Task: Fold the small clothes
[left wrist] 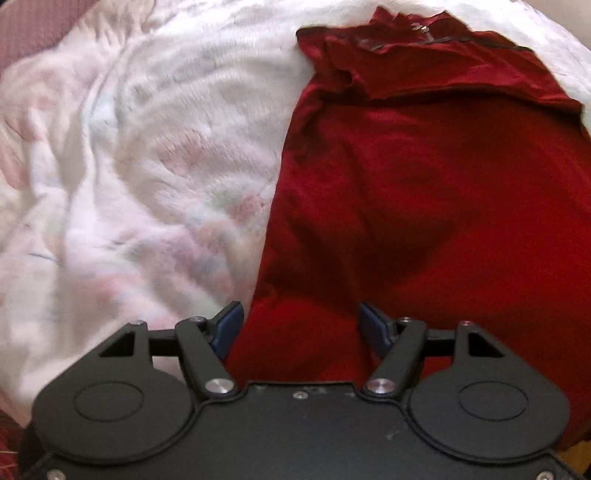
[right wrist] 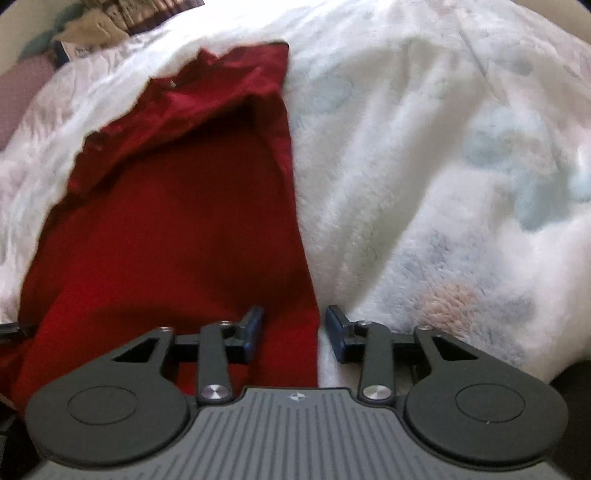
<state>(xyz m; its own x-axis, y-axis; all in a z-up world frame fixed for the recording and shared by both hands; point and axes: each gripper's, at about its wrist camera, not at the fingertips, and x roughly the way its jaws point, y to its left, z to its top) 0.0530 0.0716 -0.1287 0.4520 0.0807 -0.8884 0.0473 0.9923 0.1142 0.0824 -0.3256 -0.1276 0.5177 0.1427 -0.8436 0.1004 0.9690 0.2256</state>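
A dark red garment (left wrist: 424, 192) lies spread on a fluffy white blanket (left wrist: 140, 155), its far end rumpled and folded over. My left gripper (left wrist: 301, 325) is open, its blue pads straddling the garment's near left edge. In the right wrist view the same red garment (right wrist: 177, 229) fills the left half, on the white blanket (right wrist: 443, 177). My right gripper (right wrist: 293, 328) is open, its pads either side of the garment's near right edge. Neither gripper holds cloth.
A pile of other clothes and a dark item (right wrist: 92, 26) lies beyond the blanket at the far left. A pinkish cushion (right wrist: 22, 92) sits at the left edge. The blanket is wrinkled and uneven.
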